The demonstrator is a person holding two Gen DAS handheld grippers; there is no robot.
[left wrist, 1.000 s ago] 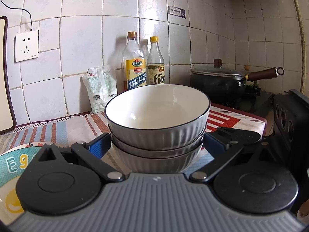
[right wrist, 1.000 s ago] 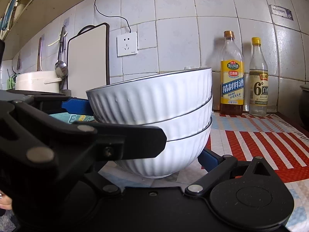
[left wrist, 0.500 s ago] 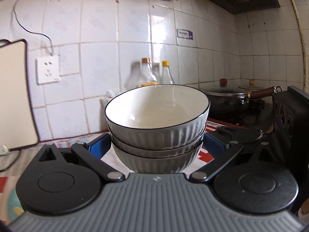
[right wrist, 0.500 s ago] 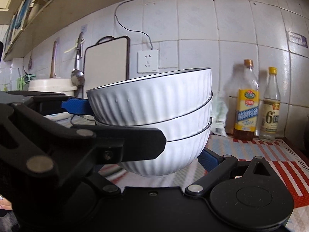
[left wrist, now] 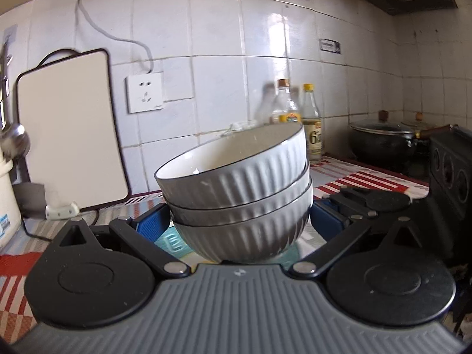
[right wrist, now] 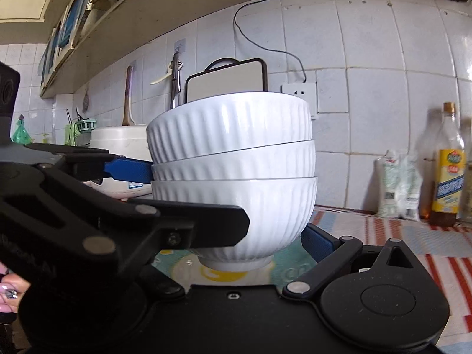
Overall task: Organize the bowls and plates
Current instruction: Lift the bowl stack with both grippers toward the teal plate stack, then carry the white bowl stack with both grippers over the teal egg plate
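Stack of three white ribbed ceramic bowls (left wrist: 239, 194) at frame centre, clamped by left gripper (left wrist: 236, 221) and right gripper (right wrist: 233, 236). Below: red-striped patterned counter cloth (left wrist: 362, 177); behind: white tiled wall (left wrist: 224, 59), white cutting board (left wrist: 67, 126) centre left.

The left gripper (left wrist: 237, 221) has a grey ribbed body with a tiny white mark, two big black round discs, black arms joined by shiny silver pins, and blue fingers (left wrist: 150, 224). The right gripper (right wrist: 227, 203) has a black body with a small screw hole in the middle, a black round disc, black arms with silver pins and one dark screw, and blue fingers (right wrist: 129, 171) too. At the bottom left corner of the right wrist view, a fingertip (right wrist: 10, 290) peeks out with pink nail polish and a sparkly bit on it.
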